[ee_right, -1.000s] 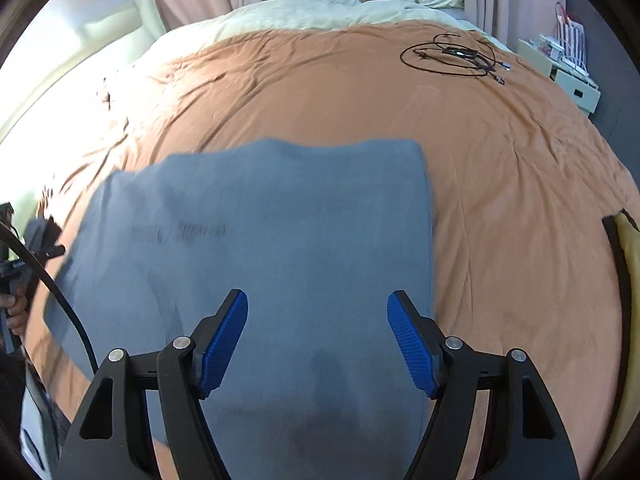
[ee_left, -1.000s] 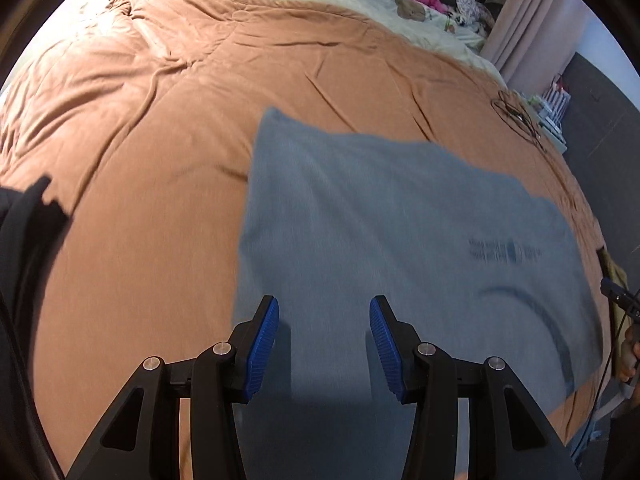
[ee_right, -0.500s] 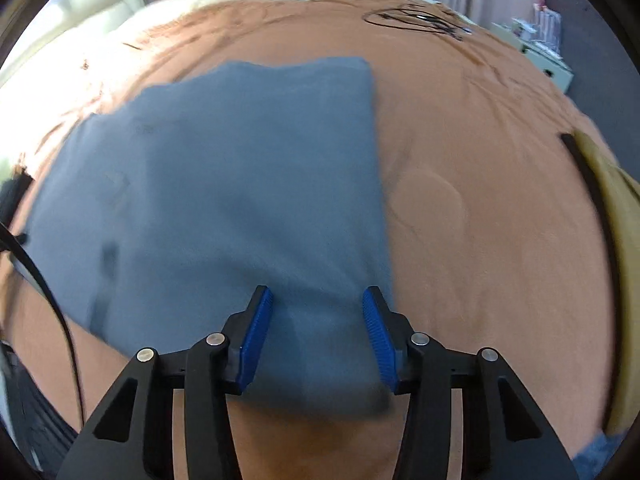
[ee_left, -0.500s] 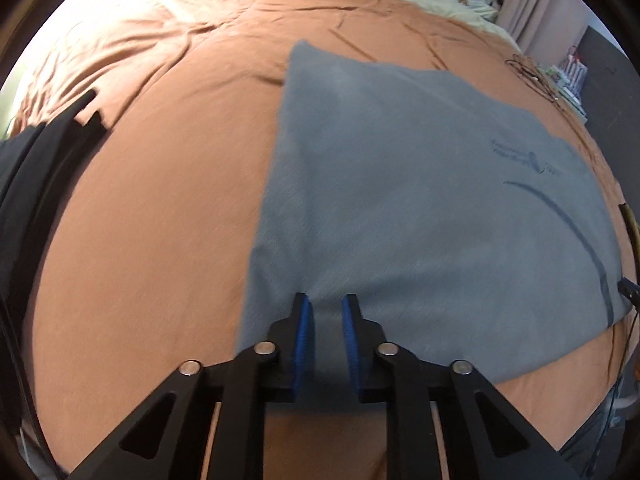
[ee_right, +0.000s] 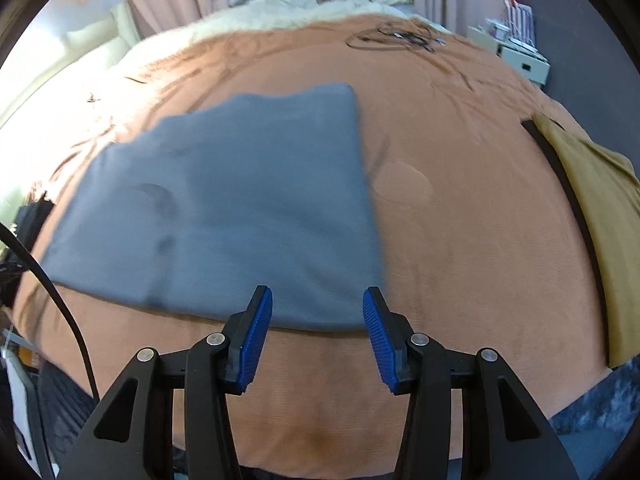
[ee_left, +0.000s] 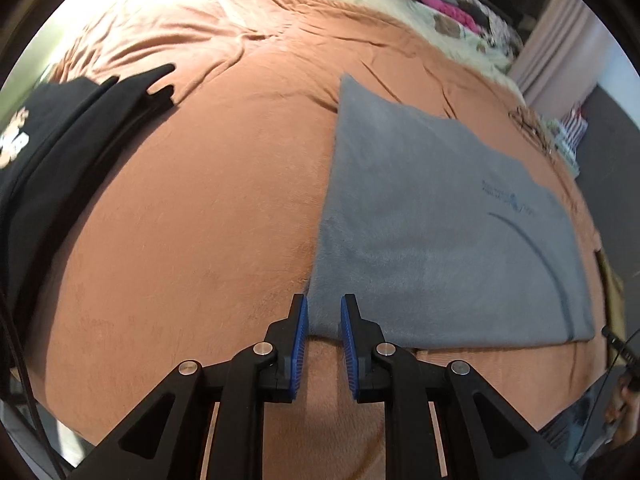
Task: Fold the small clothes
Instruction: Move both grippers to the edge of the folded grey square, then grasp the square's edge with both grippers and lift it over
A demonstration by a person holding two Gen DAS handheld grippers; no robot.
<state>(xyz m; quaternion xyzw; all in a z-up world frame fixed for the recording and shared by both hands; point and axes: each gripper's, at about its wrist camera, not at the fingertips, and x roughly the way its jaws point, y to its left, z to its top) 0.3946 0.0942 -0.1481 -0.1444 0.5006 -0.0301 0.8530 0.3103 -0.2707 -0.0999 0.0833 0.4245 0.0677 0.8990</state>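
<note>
A: Where is the folded grey fleece garment (ee_left: 432, 232)?

B: It lies flat as a rough rectangle on the rust-orange bed cover (ee_left: 200, 208), its near edge running across just ahead of both tools. A small dark print and a curved dark line show on the side farther from the left tool.

A: And the left tool (ee_left: 324, 312)?

B: Its blue ribbed pads are drawn close, only a narrow gap between them, and the garment's near left corner sits in that gap. I would say the pads are nipping the fleece, though the view is too foreshortened to be sure of it.

A: The right tool (ee_right: 318, 306)?

B: Its pads stand partly apart, at the garment's near right corner. The grey edge lies between the tips, and the frame is blurred, so whether they press the cloth I cannot tell.

A: What else is on the bed?

B: A black garment with a white print (ee_left: 60, 152) at the left edge, well apart from the grey one. A mustard-yellow cloth with a dark border (ee_right: 592, 208) at the right edge. A tangle of dark cables (ee_right: 396, 38) on the far part of the cover.
</note>
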